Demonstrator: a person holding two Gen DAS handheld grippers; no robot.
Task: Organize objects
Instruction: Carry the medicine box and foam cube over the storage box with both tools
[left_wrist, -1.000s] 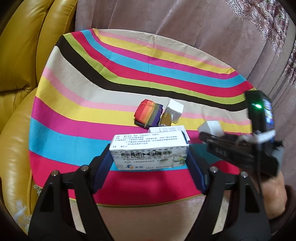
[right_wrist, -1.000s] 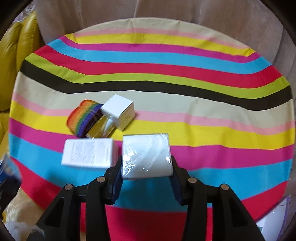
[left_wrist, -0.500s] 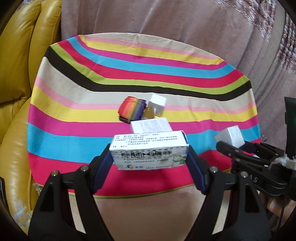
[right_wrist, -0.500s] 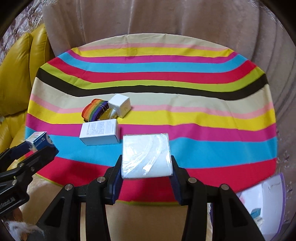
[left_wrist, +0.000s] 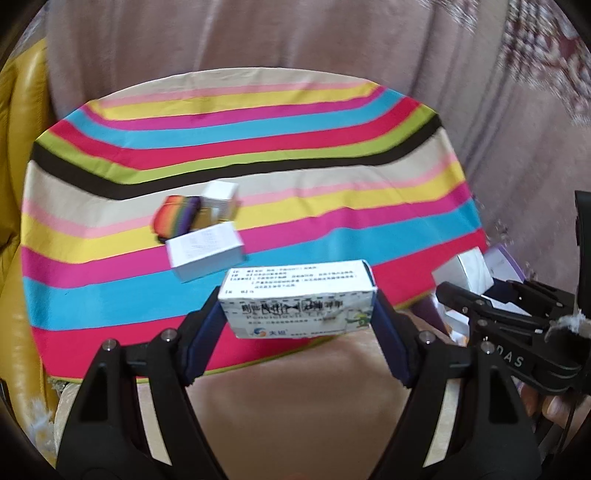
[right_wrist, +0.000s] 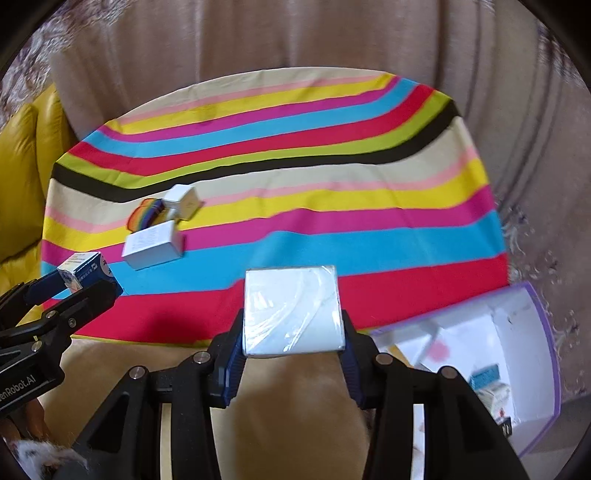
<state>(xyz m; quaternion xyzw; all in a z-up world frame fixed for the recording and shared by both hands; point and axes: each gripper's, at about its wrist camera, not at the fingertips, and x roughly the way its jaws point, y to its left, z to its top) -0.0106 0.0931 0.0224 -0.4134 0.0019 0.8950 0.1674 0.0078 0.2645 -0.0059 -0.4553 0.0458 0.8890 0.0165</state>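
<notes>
Boxes get carried best when kept level: medicine box (left_wrist: 297, 302) clamped by left gripper (left_wrist: 299, 314), wrapped white pack (right_wrist: 293, 310) by right gripper (right_wrist: 293, 332), toward white bin (right_wrist: 517, 332) at lower right.

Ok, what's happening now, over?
Left gripper holds medicine box. Right gripper holds tissue pack. Three items on cloth. Nothing blocking.

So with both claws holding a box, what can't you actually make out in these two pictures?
- Printed text on the medicine box in the left gripper: left wrist view, motion blur.
- What the plastic-wrapped white packet in the right gripper contains: no label shows.
- Small brownish item between the rainbow pouch and white cube box: mostly hidden by them.
- Contents of the purple-edged box: right wrist view, small, cut by the edge.
</notes>
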